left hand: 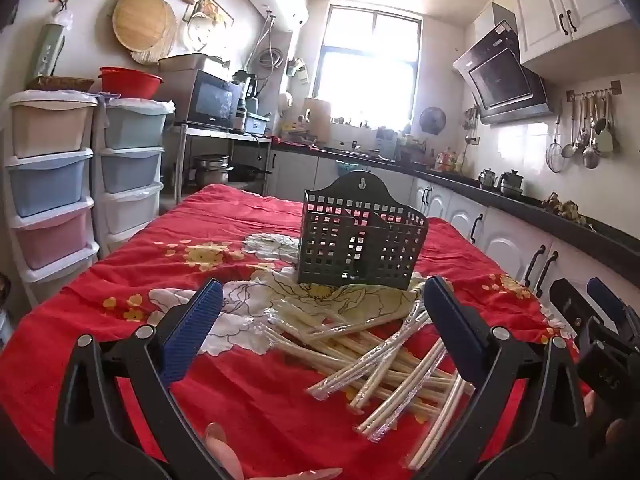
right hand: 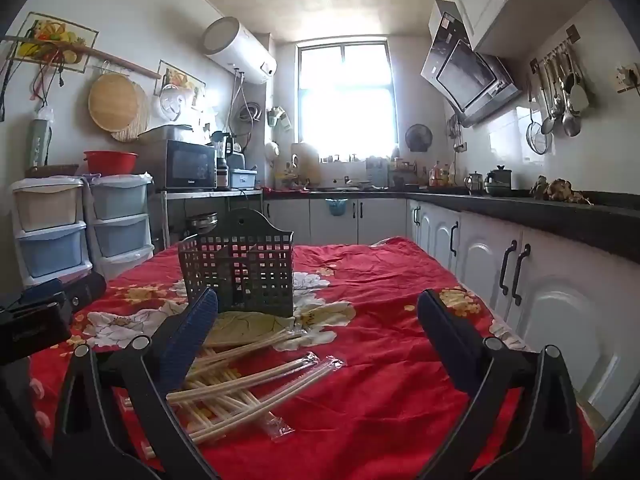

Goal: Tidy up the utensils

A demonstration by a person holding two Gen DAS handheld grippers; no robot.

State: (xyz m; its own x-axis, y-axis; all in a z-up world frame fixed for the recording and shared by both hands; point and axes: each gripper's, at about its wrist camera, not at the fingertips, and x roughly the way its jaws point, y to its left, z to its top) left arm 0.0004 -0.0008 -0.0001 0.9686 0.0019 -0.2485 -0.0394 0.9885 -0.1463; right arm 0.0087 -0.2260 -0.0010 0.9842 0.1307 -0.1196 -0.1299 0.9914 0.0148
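Left wrist view: the left gripper (left hand: 322, 312) is held above the near part of the table, its blue pads (left hand: 194, 332) spread wide with nothing between them. A red flowered cloth (left hand: 248, 408) is seen covering the table. A loose pile of wrapped chopsticks (left hand: 384, 364) is spread on the cloth, between and just past the fingers, some pairs crossed over others. Behind the pile, a dark green perforated holder (left hand: 360, 240) is stood upright on the cloth, its hanging tab at the back; inner dividers can be made out, and no chopstick is seen inside. At the right edge, the right gripper (left hand: 600, 320) is caught from the side, black with a blue tip; its spread cannot be judged from here. Stacked drawers (left hand: 52, 184) are lined up along the left wall.

Right wrist view: the right gripper (right hand: 318, 310) is likewise held wide apart, pads (right hand: 192, 340) bare, nothing gripped. The chopsticks (right hand: 248, 384) are found low and left, partly hidden behind the left finger, a few plastic sleeve ends poking out toward the middle of the cloth (right hand: 380, 360). The holder (right hand: 240, 268) is seen upright beyond them, left of centre. The left gripper (right hand: 48, 312) is glimpsed at the far left edge. White cabinets (right hand: 520, 280) under a dark counter are run along the right.
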